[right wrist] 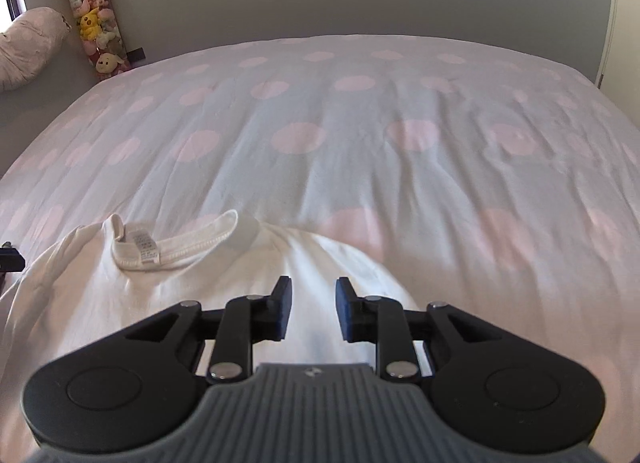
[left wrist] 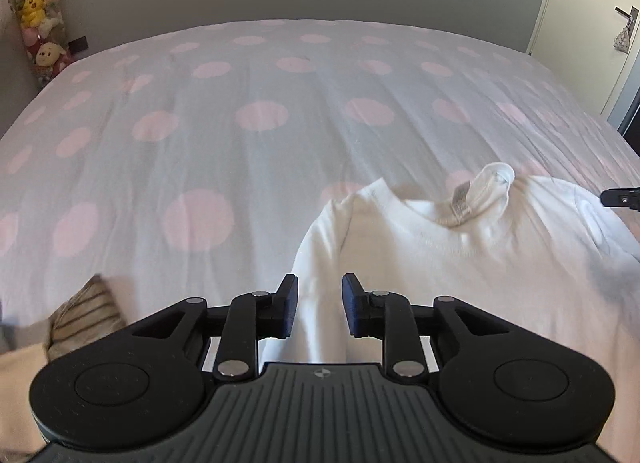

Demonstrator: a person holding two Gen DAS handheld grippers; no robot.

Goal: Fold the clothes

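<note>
A white T-shirt (left wrist: 460, 259) lies on the bed with its collar and label (left wrist: 460, 203) facing away from me. It also shows in the right wrist view (right wrist: 168, 295). My left gripper (left wrist: 319, 295) is open, its jaws apart above the shirt's left shoulder fold. My right gripper (right wrist: 311, 299) is open above the shirt's right shoulder. The tip of the right gripper (left wrist: 622, 198) shows at the right edge of the left wrist view. The tip of the left gripper (right wrist: 10, 259) shows at the left edge of the right wrist view.
The bed cover (left wrist: 260, 115) is white with pink dots and spreads far ahead. A striped beige garment (left wrist: 84, 315) lies at the near left. A tube of plush toys (right wrist: 96, 23) stands by the wall, a door (left wrist: 600, 23) at the right.
</note>
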